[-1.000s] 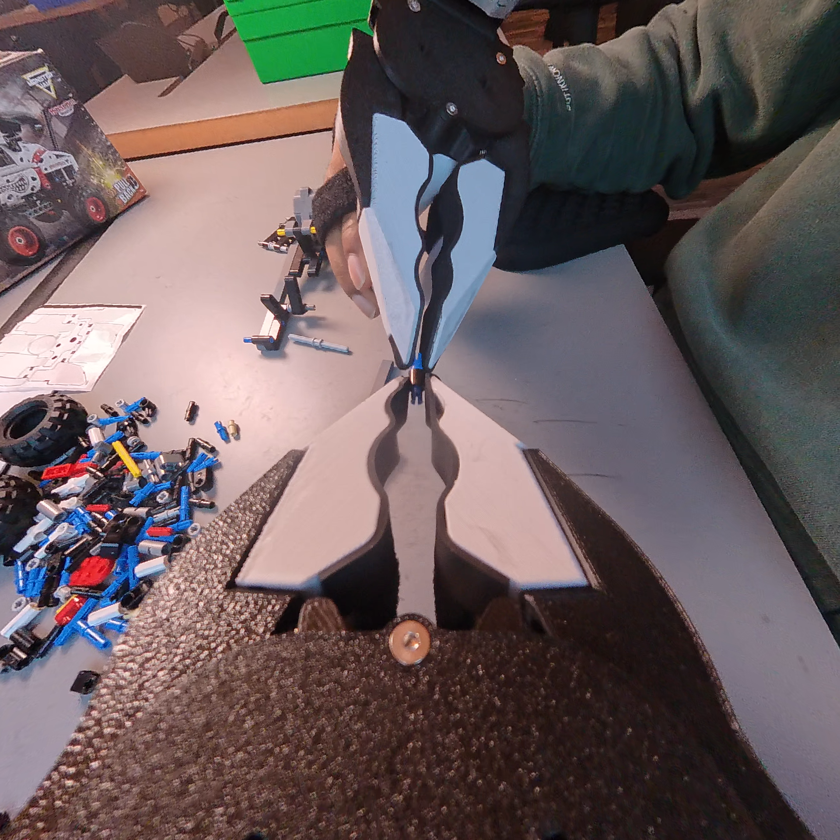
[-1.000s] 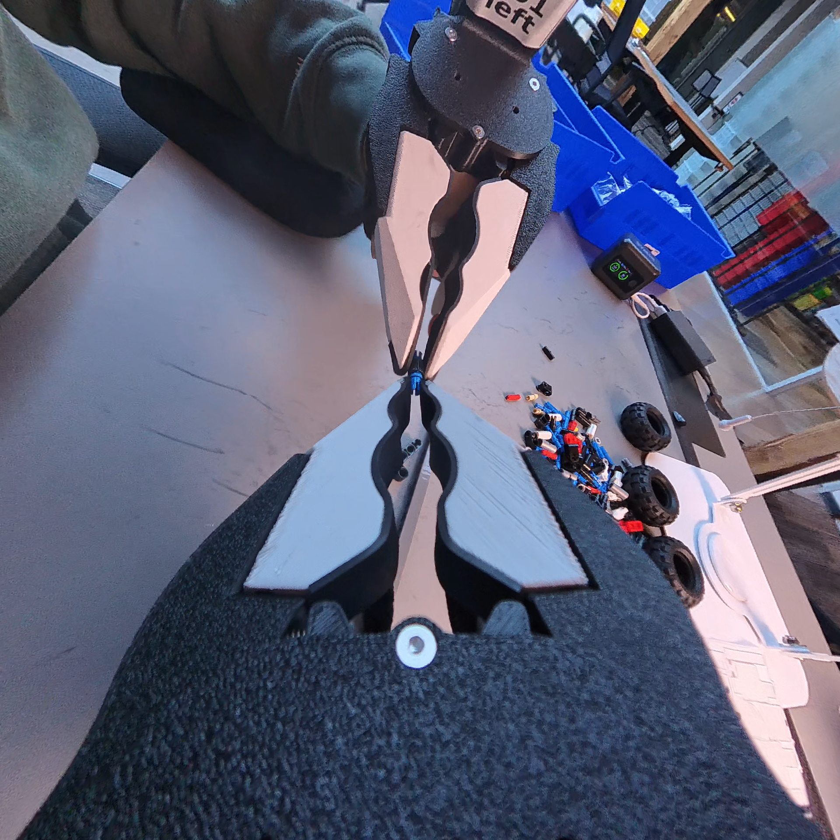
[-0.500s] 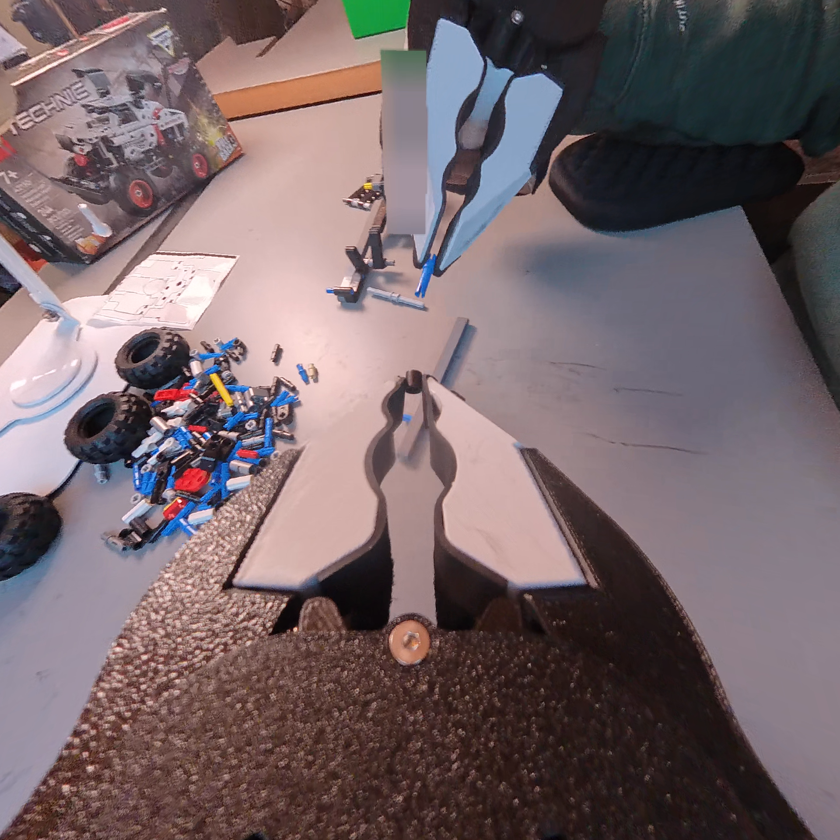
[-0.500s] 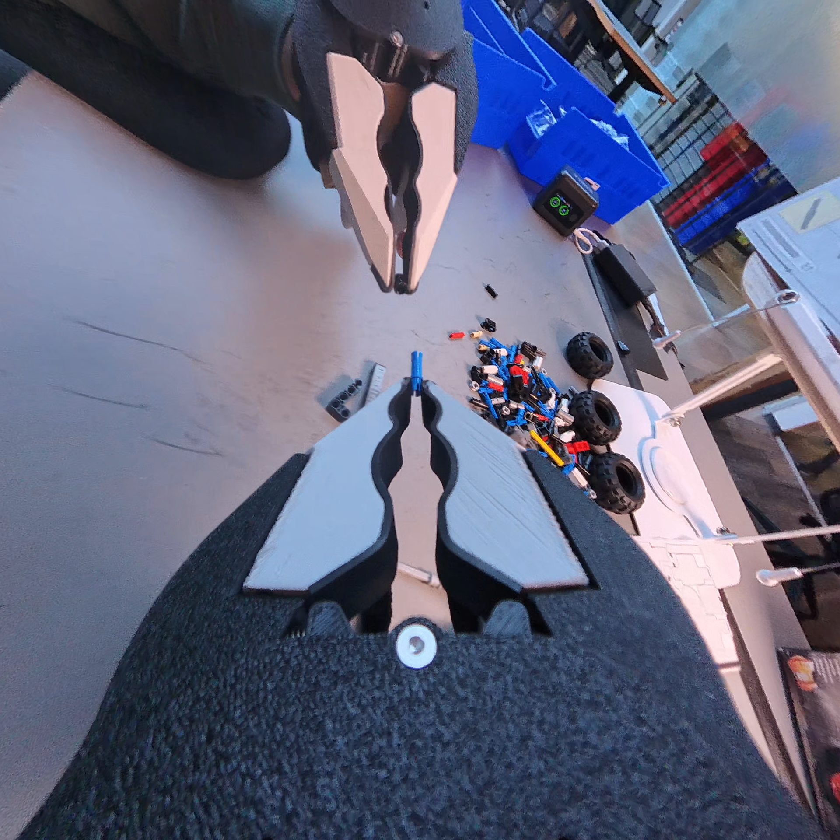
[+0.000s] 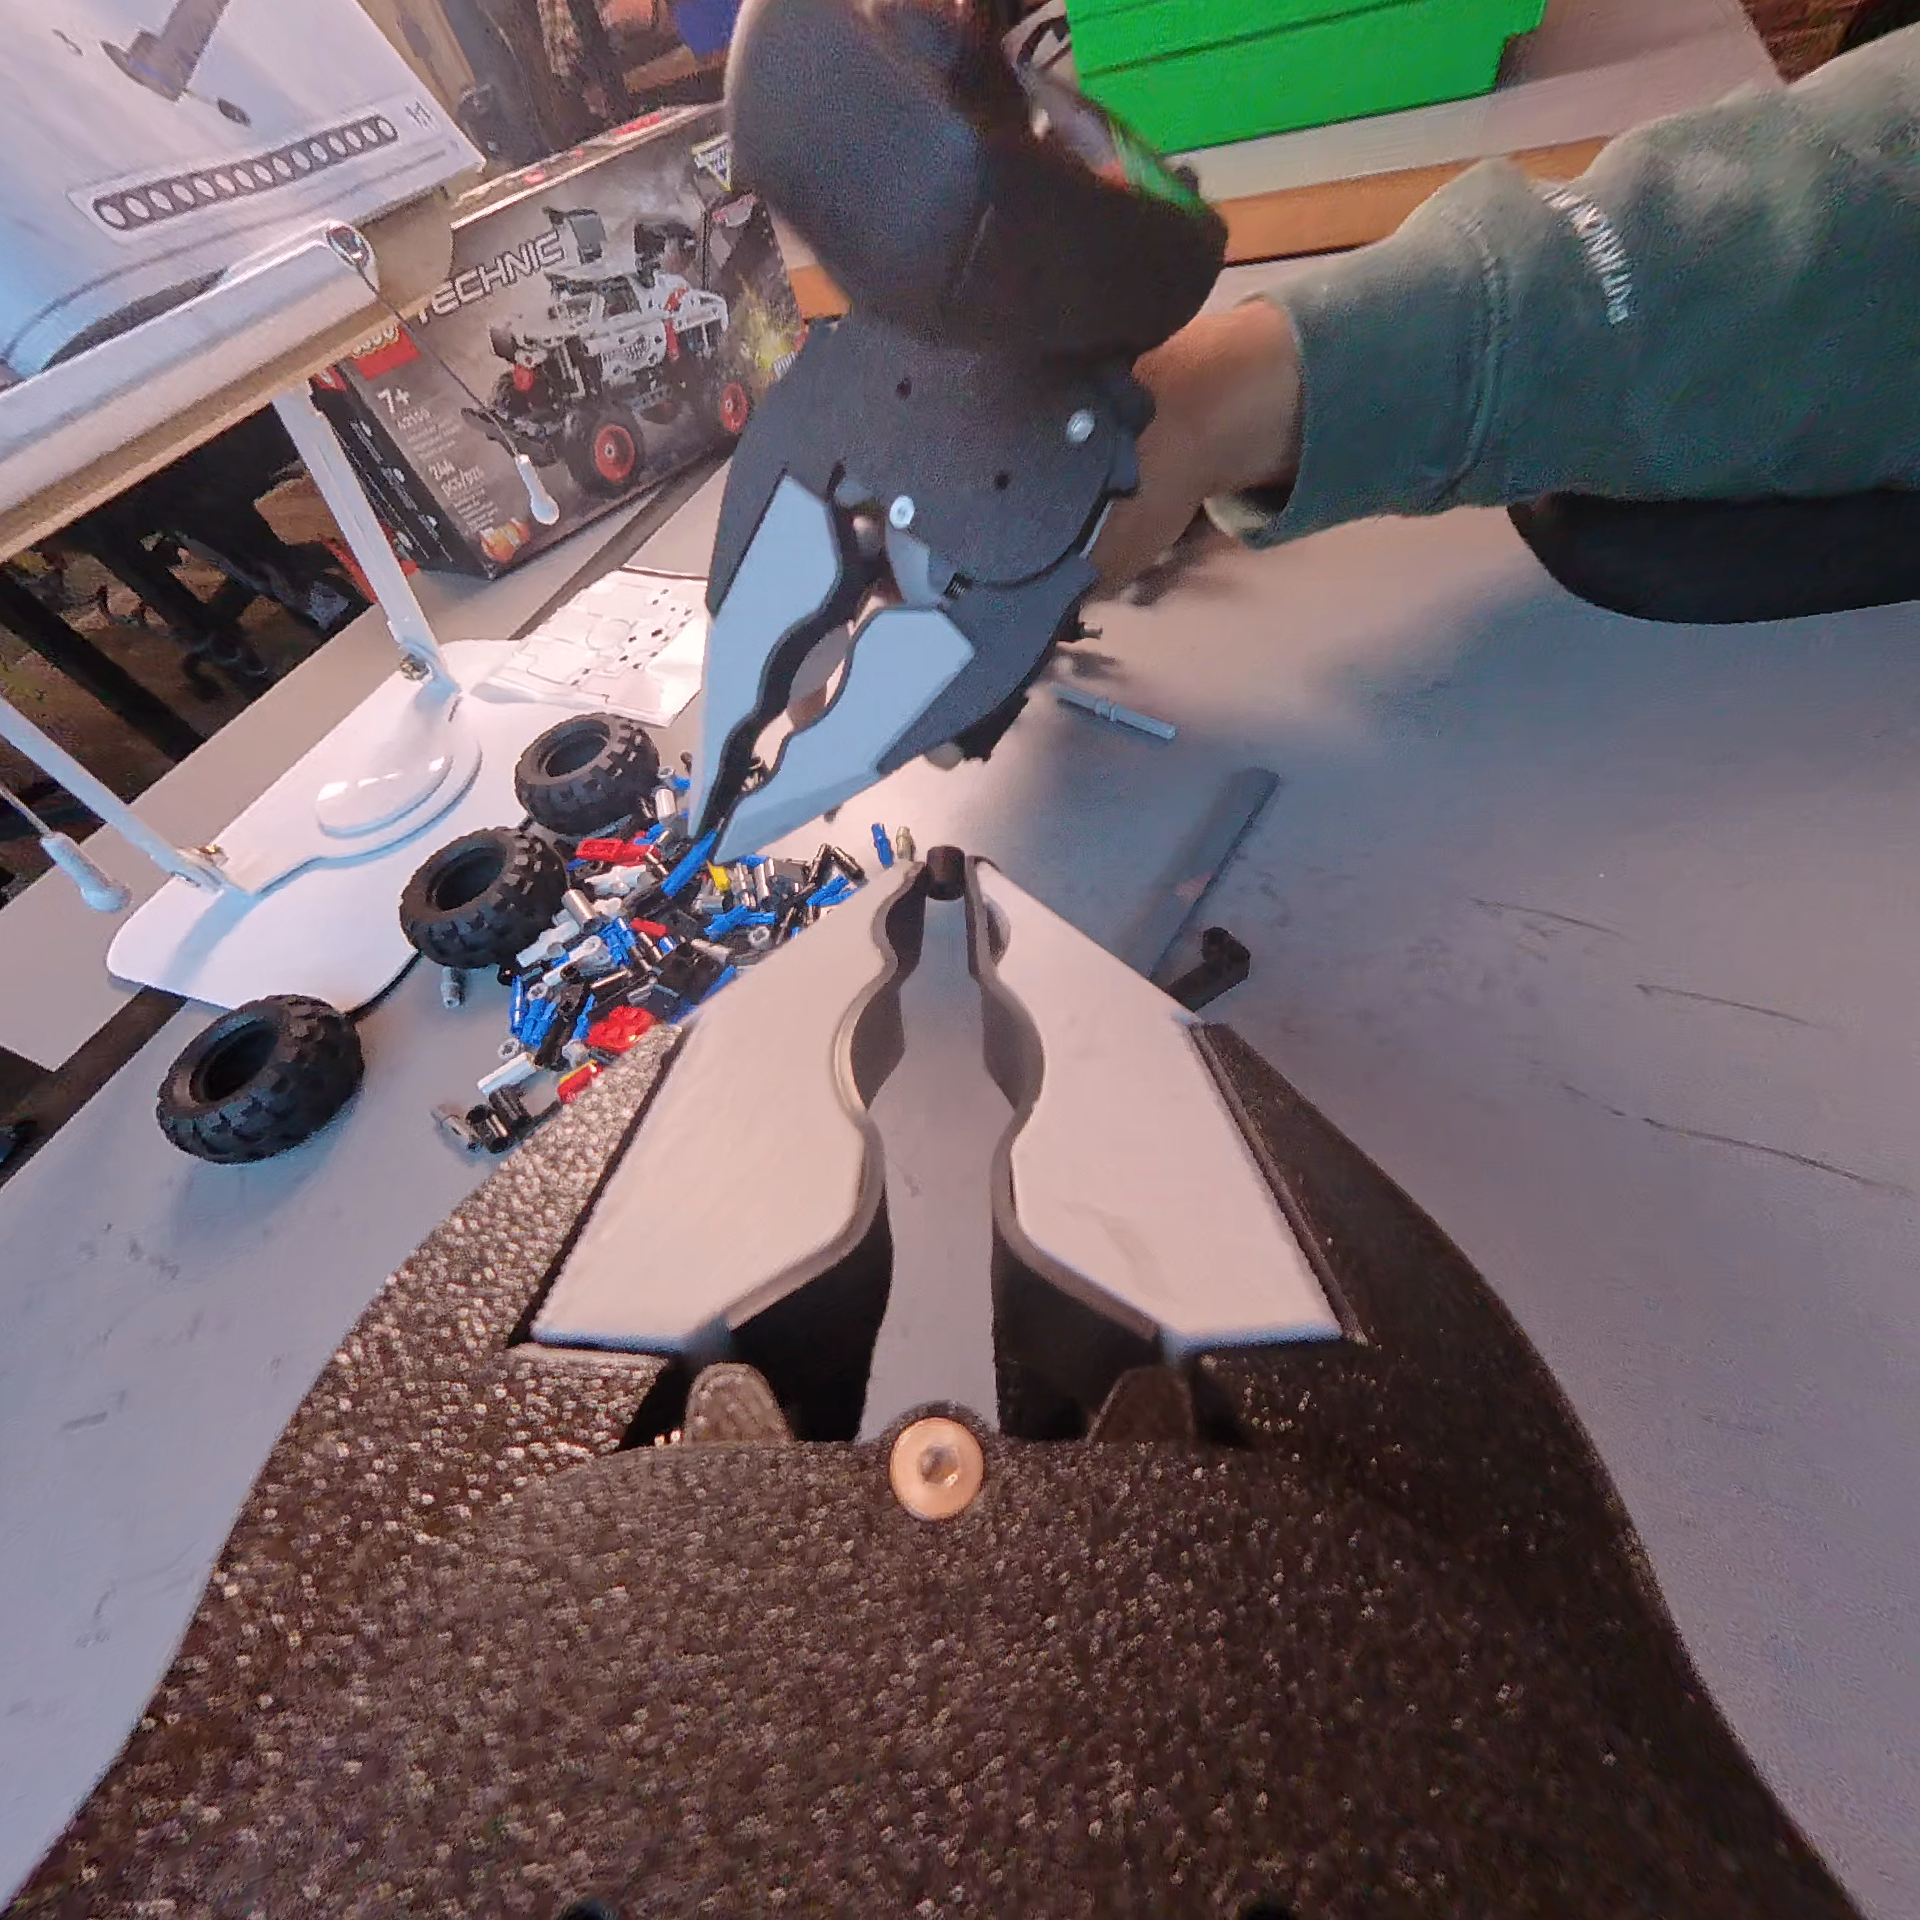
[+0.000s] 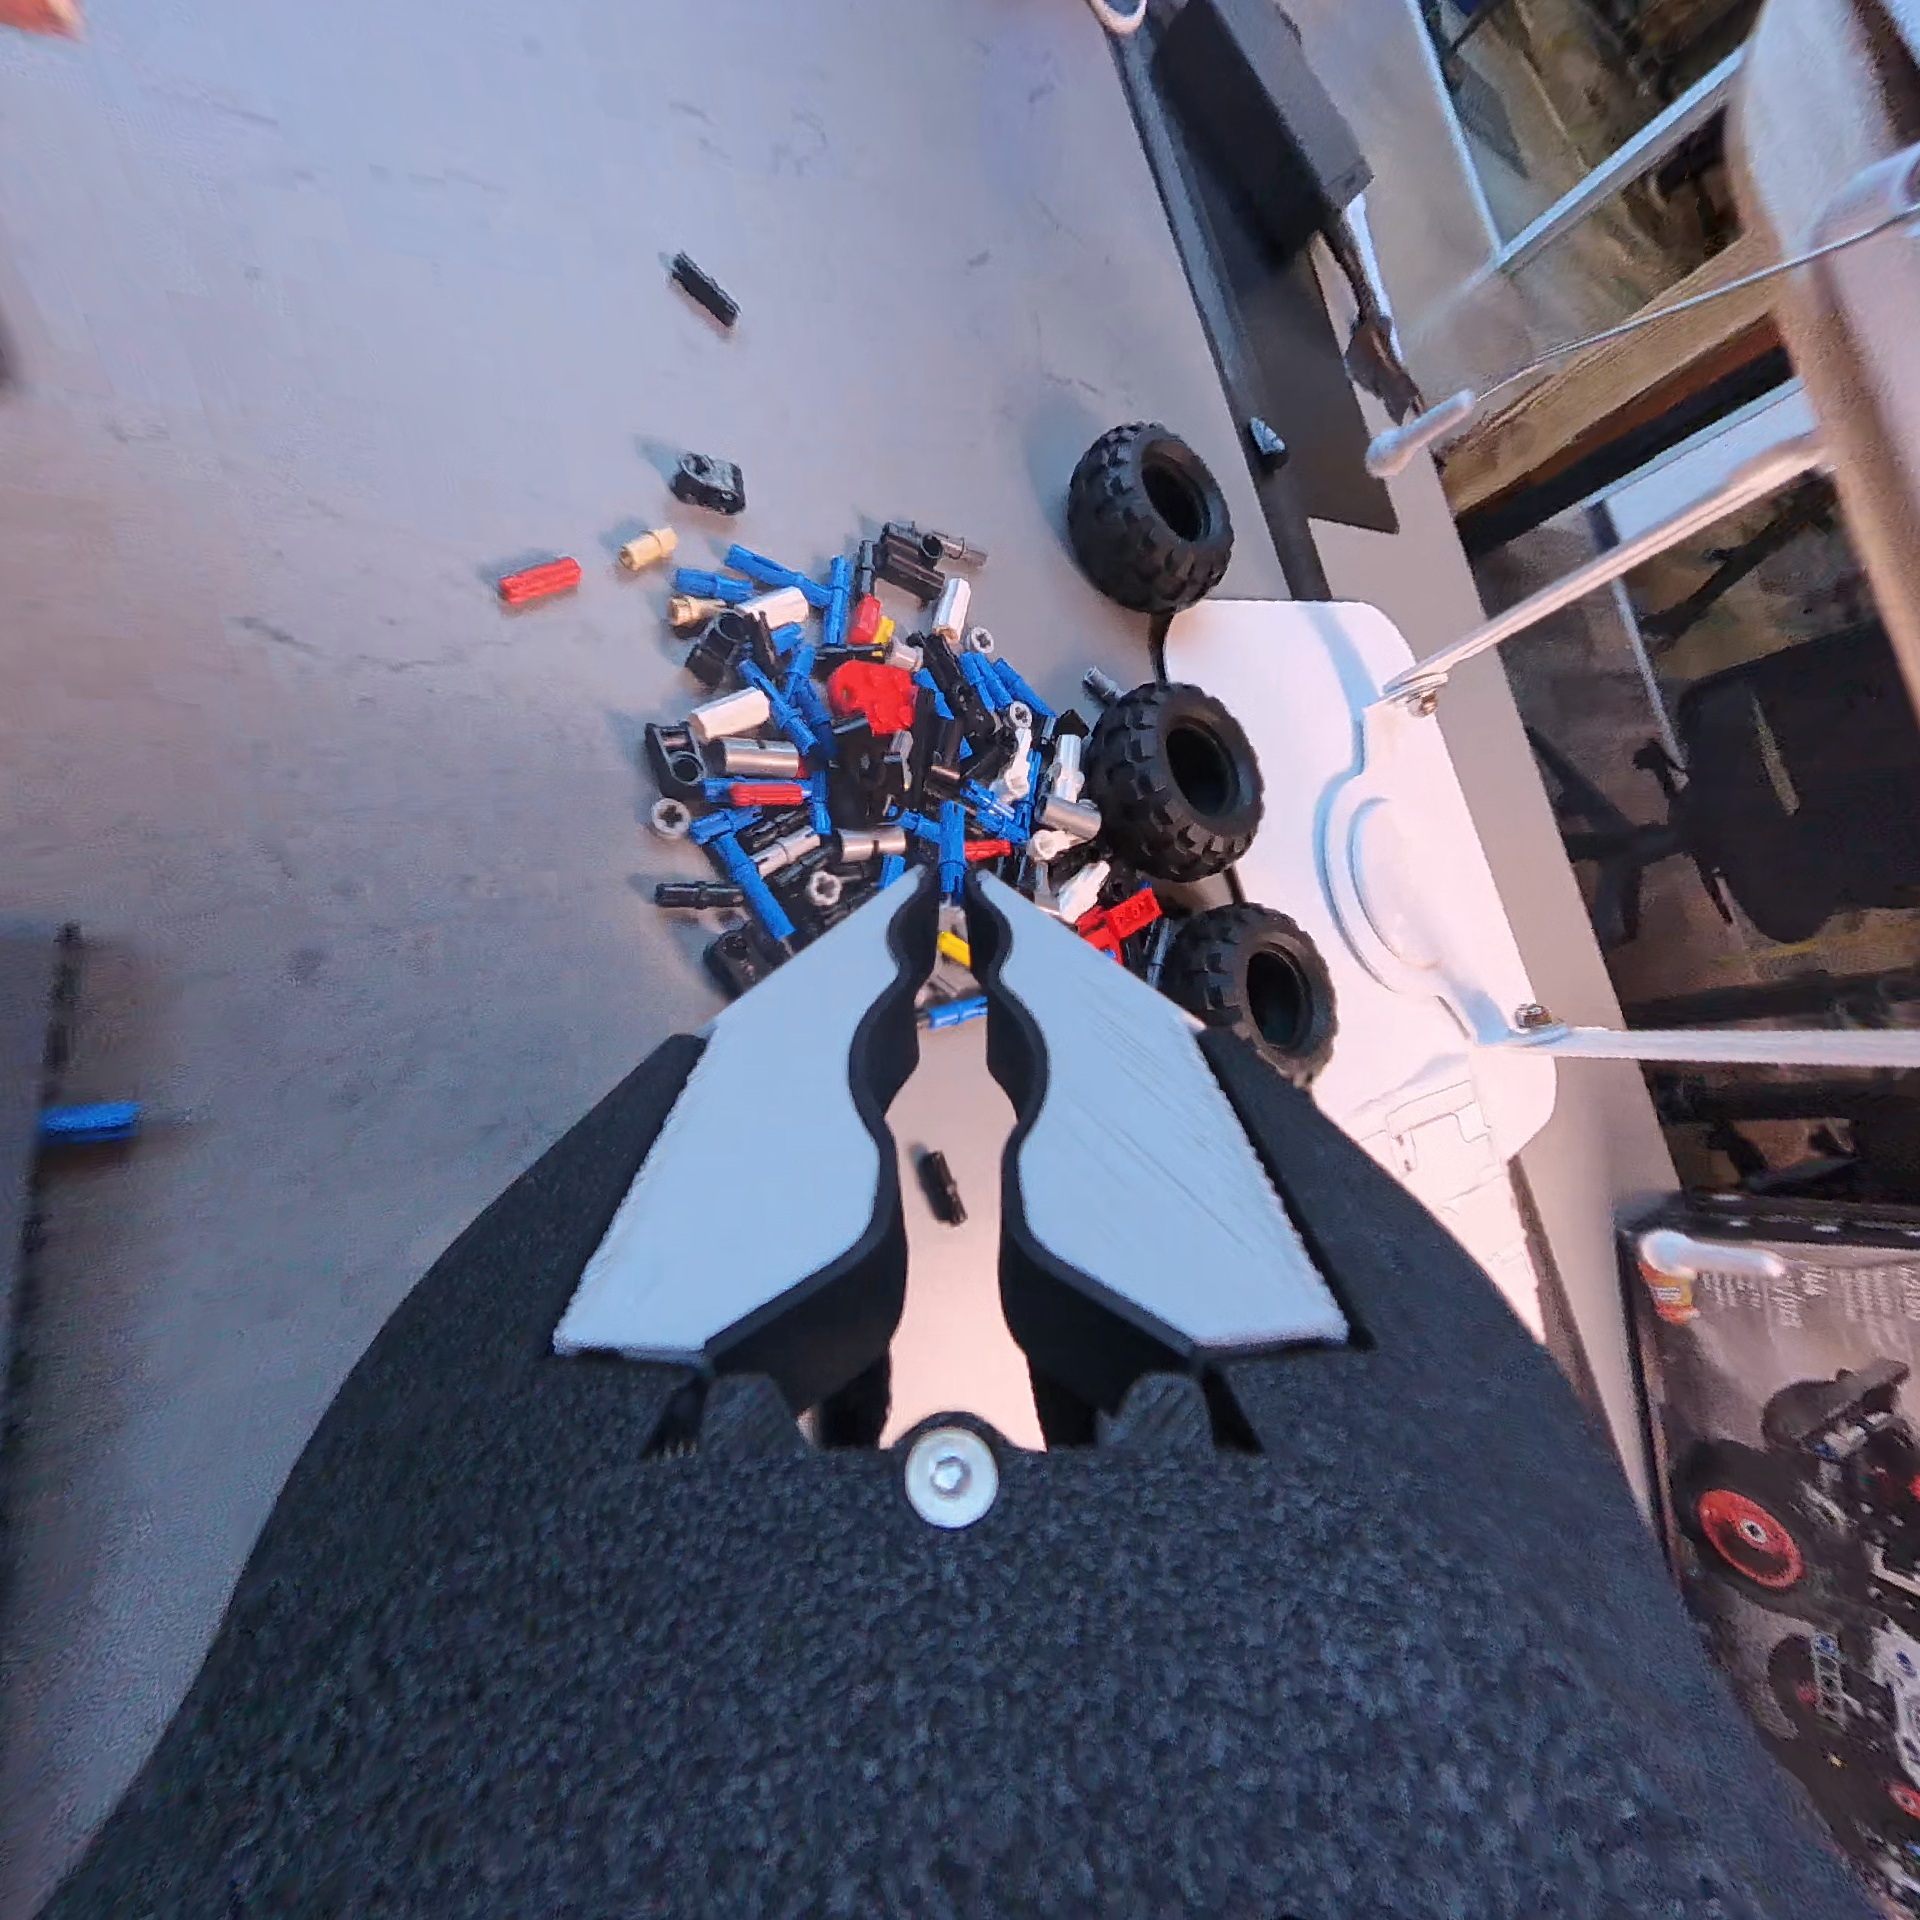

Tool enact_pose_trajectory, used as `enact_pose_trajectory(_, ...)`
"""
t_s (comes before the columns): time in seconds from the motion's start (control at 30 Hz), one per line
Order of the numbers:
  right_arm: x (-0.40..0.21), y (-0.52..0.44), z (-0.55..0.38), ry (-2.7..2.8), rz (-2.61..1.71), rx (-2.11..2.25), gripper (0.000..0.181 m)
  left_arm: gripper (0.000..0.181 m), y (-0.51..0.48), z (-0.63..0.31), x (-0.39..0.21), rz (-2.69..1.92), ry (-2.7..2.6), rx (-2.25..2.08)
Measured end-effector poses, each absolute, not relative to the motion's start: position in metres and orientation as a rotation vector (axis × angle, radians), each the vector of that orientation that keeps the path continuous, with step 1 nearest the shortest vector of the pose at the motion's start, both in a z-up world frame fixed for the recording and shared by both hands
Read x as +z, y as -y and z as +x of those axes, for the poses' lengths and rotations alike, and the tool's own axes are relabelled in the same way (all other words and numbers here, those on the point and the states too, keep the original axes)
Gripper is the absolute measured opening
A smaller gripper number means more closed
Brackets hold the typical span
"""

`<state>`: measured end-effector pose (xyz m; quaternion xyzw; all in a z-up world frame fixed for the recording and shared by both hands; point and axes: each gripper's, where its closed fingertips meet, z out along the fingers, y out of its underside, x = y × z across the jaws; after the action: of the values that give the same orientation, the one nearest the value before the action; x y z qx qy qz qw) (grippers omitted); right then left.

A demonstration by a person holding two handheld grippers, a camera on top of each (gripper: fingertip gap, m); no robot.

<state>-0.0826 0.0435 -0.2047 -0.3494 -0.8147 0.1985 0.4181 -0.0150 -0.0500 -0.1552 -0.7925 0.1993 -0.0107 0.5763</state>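
Observation:
My left gripper [image 5: 941, 871] is shut on a small black piece [image 5: 943, 860] held at its fingertips above the grey table [image 5: 1558, 1039]. My right gripper [image 6: 948, 883] is shut on a blue pin [image 6: 951, 844] that sticks out of its tips. It hangs low over a pile of small blue, black, red and grey parts [image 6: 852, 748]. In the left wrist view the right gripper [image 5: 717, 826] points down at that pile [image 5: 665, 935], with the blue pin [image 5: 691, 862] below its tips. A hand in a green sleeve [image 5: 1558, 343] holds it.
Three black tyres [image 6: 1174, 779] lie beside the pile, next to a white stand base [image 6: 1382, 831]. A long grey beam [image 5: 1205, 862] and a grey axle [image 5: 1117, 717] lie on the table. A toy truck box [image 5: 582, 343] and a sticker sheet [image 5: 613, 655] sit behind. There is about 12 centimeters between the tips of the two grippers. The grey axle [image 5: 1117, 717] lies around 15 centimeters away from my right fingertips.
The grippers met tip to tip, then pulled apart, the right keeping the blue pin and the left the black piece. The right gripper has swung over and down to the parts pile.

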Motion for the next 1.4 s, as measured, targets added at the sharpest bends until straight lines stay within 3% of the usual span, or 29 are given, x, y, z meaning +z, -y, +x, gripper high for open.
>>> enact_pose_trajectory(0.13, -0.196, -0.053, -0.090, 1.963, -0.873, 0.470, 0.015, 0.007, 0.051, -0.015, -0.146, -1.804, -0.474, -0.016)
enact_pose_trajectory(0.37, -0.142, -0.035, -0.053, 1.895, -0.827, 0.682, 0.013, 0.007, 0.052, -0.017, -0.130, -1.763, -0.463, 0.055)
enact_pose_trajectory(0.6, -0.181, 0.019, 0.030, 2.195, -0.810, 0.858, 0.015, 0.006, 0.076, -0.059, -0.095, -1.804, -0.326, 0.270)
enact_pose_trajectory(0.8, -0.217, 0.043, 0.053, 2.348, -0.802, 0.846, 0.017, 0.007, 0.177, -0.165, -0.065, -2.000, -0.023, 0.617)
enact_pose_trajectory(1.1, -0.232, 0.052, 0.045, 2.441, -0.824, 0.785, 0.017, 0.007, 0.321, -0.250, -0.110, -2.260, 0.405, 0.651)
enact_pose_trajectory(1.4, -0.239, 0.054, 0.044, 2.492, -0.899, 0.797, 0.014, 0.013, 0.352, -0.274, -0.150, -2.340, 0.488, 0.680)
